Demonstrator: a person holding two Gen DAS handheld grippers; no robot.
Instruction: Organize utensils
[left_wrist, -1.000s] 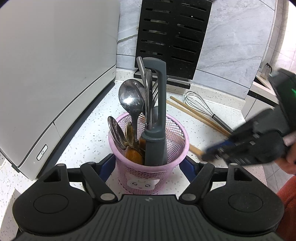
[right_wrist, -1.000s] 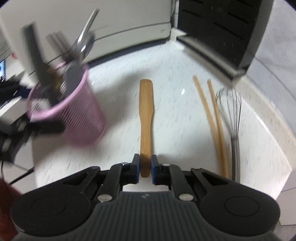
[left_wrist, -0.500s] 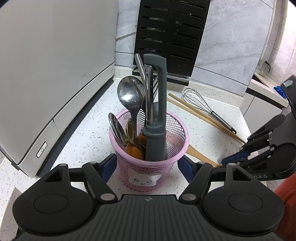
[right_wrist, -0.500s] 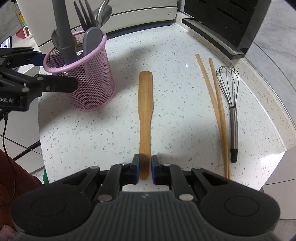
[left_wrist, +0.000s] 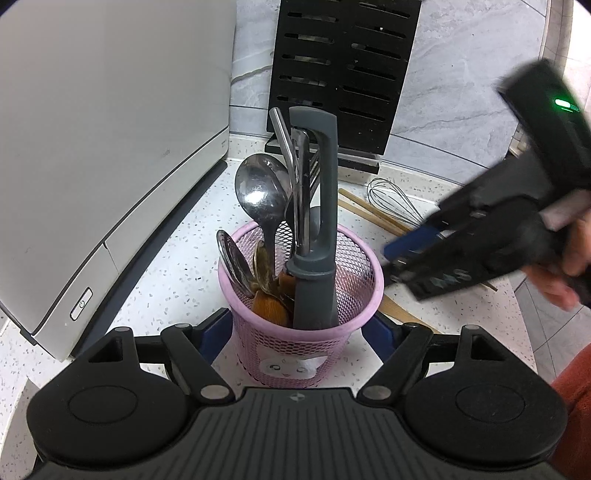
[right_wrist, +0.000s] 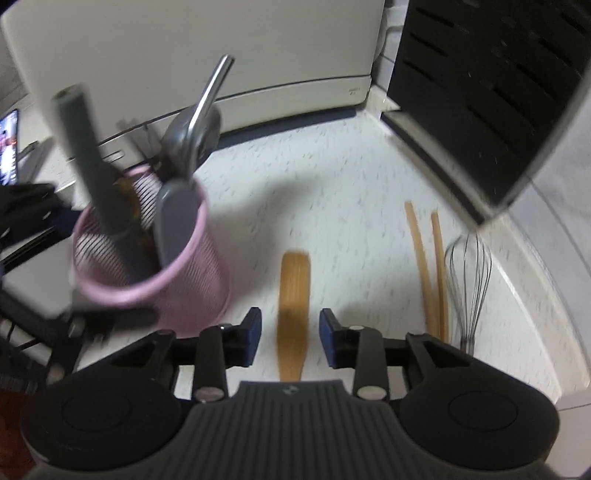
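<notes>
- Our left gripper (left_wrist: 297, 332) had just been opening, its jaws wide either side of the pink basket (left_wrist: 299, 343).
- Our right gripper (right_wrist: 290, 334) had just been opening, jaws apart, flanking the wooden spatula (right_wrist: 293, 291) on the counter (right_wrist: 332, 177) without touching it.

Basket (right_wrist: 155, 273) left of spatula (right_wrist: 293, 306); whisk (right_wrist: 469, 280) far right.

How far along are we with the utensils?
Done: spoons and a grey tool stand in the pink basket. In hand: nothing; the right gripper has just opened around the wooden spatula. Left: spatula, chopsticks, whisk on the counter.
</notes>
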